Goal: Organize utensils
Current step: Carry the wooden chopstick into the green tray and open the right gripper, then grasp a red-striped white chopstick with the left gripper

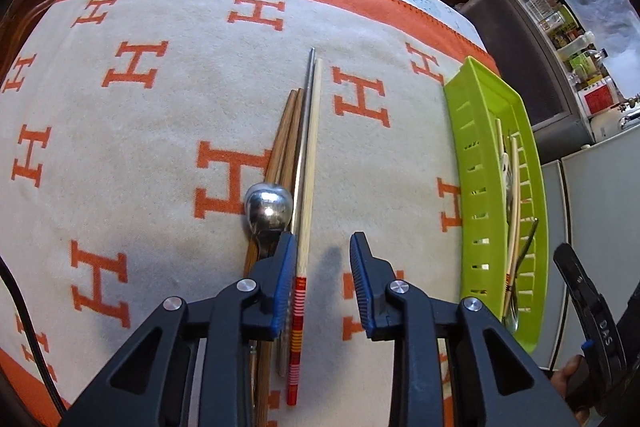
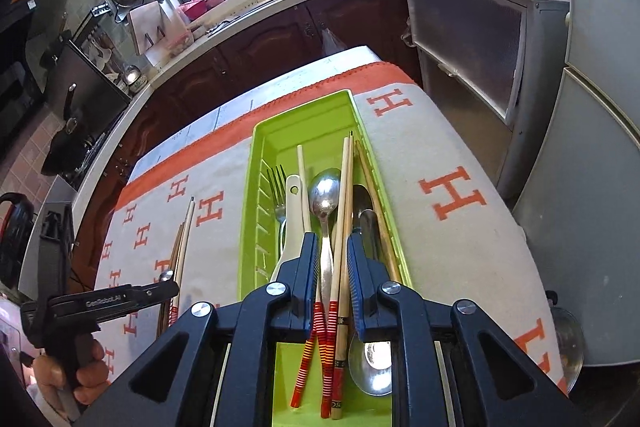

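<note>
Left claw (image 1: 323,247) open over pale red-banded chopstick (image 1: 309,163) on worktop; right claw (image 2: 331,251) open above lime-green slotted plastic tray (image 2: 280,131).

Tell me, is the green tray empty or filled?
Partly filled: the tray holds chopsticks, spoons and a fork; its far end is bare.

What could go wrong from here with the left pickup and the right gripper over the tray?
1. The left gripper brackets the pale chopstick, which lies tight against the metal chopstick and wooden pair; closing may drag or pinch a neighbour, or nudge the spoon.
2. The right gripper straddles chopsticks already in the green tray; withdrawing could snag and lift them out.
</note>
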Tool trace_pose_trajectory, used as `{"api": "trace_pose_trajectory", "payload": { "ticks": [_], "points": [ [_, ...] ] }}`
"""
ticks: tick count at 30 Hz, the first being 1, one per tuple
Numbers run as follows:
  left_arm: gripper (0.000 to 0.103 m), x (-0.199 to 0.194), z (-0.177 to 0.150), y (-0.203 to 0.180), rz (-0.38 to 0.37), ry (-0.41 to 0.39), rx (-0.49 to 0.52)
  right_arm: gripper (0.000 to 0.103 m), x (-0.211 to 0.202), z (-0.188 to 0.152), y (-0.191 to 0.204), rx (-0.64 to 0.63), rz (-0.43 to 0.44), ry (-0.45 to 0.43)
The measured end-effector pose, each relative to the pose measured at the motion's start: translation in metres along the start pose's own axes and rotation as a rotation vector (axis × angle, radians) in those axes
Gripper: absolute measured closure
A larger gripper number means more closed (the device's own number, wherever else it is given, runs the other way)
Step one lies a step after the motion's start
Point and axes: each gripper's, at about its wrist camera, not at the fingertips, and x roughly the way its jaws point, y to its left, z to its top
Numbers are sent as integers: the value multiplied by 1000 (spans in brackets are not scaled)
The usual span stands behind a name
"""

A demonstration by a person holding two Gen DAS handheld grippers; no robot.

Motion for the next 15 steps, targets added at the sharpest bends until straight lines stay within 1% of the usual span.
{"api": "trace_pose_trajectory", "payload": {
  "ticks": [5,10,15],
  "points": [
    [77,2,2,-2,13,-12,2,88,0,-2,-4,14,0,4],
    [77,-4,4,-6,23,-50,28,88,-2,-4,-4,18,8,2],
    [77,0,5,-10,19,-29,37,88,-2,-4,-2,17,11,6]
  ]
}}
